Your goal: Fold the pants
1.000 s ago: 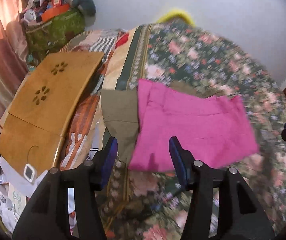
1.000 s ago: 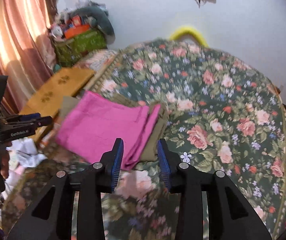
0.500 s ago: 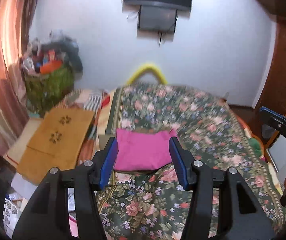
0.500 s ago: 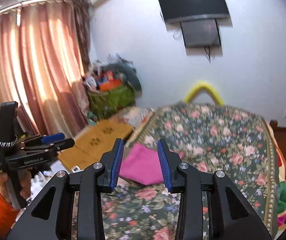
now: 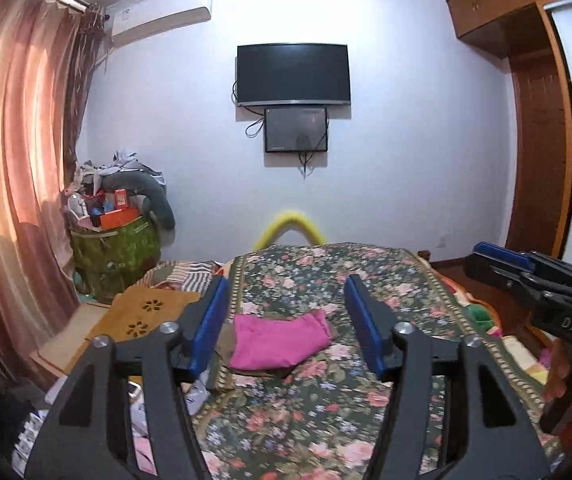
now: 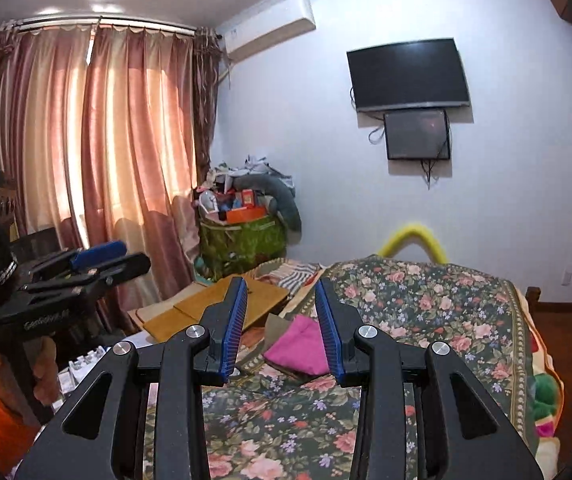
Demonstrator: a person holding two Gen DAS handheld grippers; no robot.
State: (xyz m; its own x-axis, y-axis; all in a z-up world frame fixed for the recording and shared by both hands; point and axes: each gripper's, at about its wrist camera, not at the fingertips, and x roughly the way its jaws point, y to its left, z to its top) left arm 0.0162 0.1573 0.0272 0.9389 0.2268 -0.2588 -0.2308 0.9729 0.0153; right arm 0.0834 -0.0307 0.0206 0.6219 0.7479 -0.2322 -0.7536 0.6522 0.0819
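At the left edge of the room hang pink curtains (image 6: 98, 152), and a wooden lap board (image 5: 142, 316) lies beside the bed. The left gripper (image 5: 286, 320) is held in the air with nothing between its pads, its jaws standing wide, having just been opening. The folded pink pants (image 5: 278, 344) lie on the floral bedspread (image 5: 386, 292), well apart from both tools. The right gripper (image 6: 280, 324) is likewise empty, its jaws narrower and also just opening. A dark television (image 5: 293, 74) hangs on the far wall.
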